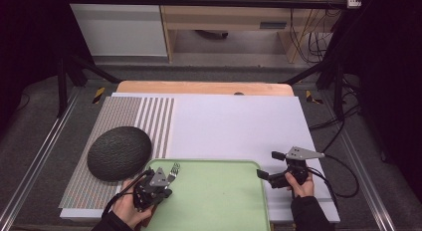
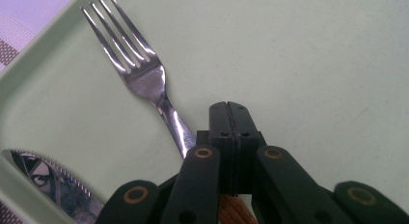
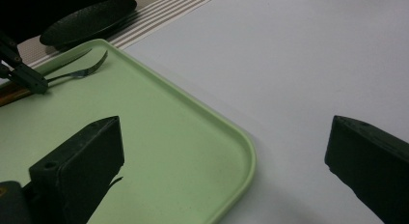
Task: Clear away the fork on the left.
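The left tool [image 2: 227, 119] had its jaws pressed together on the wooden handle of a fork [image 2: 140, 79], gripping low while the tines reached out over the far left corner of the green tray [image 1: 219, 201]. A knife [image 2: 53, 183] lay just beside it along the tray's left edge, though I could not tell if the two touched. The right tool [image 1: 278, 167] hung with its jaws wide apart and nothing between them, straddling the tray's right rim above the white counter [image 1: 234, 126]. A dark round plate [image 1: 119, 152] sat on the striped mat [image 1: 124, 121] to the left.

With so little handle in the grip, I judged the fork could swivel or slip if lifted fast, clattering onto the knife.

The left hand [image 1: 130, 211] was low, angled forward and right; the right hand [image 1: 301, 185] was held level, pointing left.
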`<state>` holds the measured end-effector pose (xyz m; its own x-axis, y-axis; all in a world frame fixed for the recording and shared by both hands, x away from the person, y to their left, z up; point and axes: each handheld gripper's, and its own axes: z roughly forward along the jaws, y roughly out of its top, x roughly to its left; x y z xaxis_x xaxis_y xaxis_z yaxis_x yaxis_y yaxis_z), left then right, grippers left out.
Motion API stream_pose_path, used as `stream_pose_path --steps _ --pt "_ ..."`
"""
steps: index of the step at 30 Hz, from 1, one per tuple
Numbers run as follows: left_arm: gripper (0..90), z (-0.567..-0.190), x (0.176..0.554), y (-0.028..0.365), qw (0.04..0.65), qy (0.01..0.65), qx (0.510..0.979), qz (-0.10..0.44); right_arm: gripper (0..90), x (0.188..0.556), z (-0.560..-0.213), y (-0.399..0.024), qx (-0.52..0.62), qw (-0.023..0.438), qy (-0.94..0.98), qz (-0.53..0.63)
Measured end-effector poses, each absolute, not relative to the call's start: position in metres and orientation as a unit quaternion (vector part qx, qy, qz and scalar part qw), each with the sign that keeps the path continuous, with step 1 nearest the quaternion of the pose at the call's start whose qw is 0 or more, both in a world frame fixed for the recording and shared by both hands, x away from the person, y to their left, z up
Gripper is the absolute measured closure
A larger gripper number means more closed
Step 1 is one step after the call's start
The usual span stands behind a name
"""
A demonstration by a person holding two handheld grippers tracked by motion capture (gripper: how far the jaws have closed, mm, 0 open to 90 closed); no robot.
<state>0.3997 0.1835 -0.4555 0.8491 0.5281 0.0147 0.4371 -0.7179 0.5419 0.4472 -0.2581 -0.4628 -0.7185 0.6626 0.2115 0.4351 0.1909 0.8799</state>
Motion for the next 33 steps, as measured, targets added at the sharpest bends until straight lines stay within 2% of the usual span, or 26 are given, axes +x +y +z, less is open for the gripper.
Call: stream_pose_path --steps 33 --pt "89.5 -0.457 0.392 0.211 0.282 0.276 0.914 0.097 0.7 0.447 -0.463 -0.258 0.359 0.107 0.764 0.526"
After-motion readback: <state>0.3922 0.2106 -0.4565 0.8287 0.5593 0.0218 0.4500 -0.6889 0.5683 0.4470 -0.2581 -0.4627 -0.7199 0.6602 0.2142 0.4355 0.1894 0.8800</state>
